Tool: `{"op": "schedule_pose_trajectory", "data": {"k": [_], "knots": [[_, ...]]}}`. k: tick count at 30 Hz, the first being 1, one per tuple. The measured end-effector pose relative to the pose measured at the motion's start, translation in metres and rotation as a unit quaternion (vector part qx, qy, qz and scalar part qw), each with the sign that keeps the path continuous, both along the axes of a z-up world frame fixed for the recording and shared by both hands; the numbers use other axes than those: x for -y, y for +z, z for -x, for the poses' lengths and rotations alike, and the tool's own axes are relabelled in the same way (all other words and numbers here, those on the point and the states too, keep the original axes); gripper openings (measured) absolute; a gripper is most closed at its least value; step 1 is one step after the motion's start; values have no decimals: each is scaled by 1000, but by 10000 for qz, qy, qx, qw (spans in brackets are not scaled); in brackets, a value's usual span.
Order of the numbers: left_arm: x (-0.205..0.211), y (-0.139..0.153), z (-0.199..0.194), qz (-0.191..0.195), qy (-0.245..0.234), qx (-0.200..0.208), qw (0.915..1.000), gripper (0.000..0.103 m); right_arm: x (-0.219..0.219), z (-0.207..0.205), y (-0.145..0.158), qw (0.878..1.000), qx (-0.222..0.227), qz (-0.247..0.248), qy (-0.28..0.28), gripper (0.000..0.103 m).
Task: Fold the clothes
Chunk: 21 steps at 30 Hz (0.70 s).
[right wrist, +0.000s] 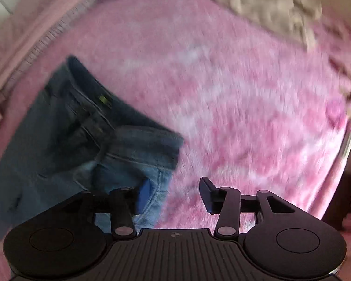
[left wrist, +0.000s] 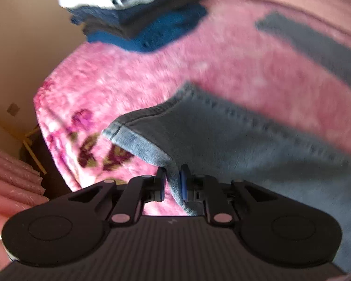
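Left wrist view, L to R: pink curtain (left wrist: 14,182) at the edge, then a pink blanket (left wrist: 133,75) w/ a flower print. At its far side sits a stack (left wrist: 140,21) of folded clothes: white on top, greys and blues under. Left gripper (left wrist: 172,182) has its pads nearly together, pinching the hem of the jeans (left wrist: 234,145), which run off to the R. Grey strip (left wrist: 316,44) lies far R.

Right wrist view, L to R: jeans (right wrist: 86,135) waistband end lies on the blanket (right wrist: 234,82). Right gripper (right wrist: 175,194) is spread; its left pad is over the denim edge, the other over bare blanket, nothing gripped. Beige garment (right wrist: 269,7) is crumpled far R. No containers.
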State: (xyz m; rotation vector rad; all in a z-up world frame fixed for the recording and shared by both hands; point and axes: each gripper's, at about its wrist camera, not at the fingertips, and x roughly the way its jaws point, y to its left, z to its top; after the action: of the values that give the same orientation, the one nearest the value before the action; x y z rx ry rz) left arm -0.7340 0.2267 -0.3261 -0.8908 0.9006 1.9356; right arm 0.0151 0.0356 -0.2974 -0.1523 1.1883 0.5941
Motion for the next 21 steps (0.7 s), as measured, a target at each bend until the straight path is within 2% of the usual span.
{"op": "schedule_pose_trajectory", "data": {"k": [3,5,7,9,10,12,14,17,19,21], "knots": [[-2,13,-21,-308,7,-189,9993,13,-19,17,18,9948,840,165,553,48],[-6,10,-35,-469,-269,-90,9985,13,-33,35,18,9839,1412,48,1096,48],[-14,-2,-50,-406,-678,94,9968,18,-50,54,8,9712,1472,-78,1874,48],[-18,-15,-54,-228,-688,-4,9974,18,-65,69,-13,9601,1205,-130,2520,48],[-19,-21,-53,-147,-651,-91,9977,18,-71,77,-26,9561,1094,74,2716,48],[-14,-23,-40,-48,-464,-409,9981,18,-76,86,-44,9519,1039,533,2832,48],[-3,-17,-21,20,-148,-634,9979,18,-71,87,-47,9517,1076,661,2797,48],[12,0,10,-85,389,-869,9954,19,-64,81,-37,9607,957,568,2544,48],[15,11,20,-155,666,-1307,9891,19,-65,85,-26,9615,1066,469,2489,48],[20,23,33,-513,1010,-1230,9859,14,-70,97,-17,9593,1159,291,2560,48]]}}
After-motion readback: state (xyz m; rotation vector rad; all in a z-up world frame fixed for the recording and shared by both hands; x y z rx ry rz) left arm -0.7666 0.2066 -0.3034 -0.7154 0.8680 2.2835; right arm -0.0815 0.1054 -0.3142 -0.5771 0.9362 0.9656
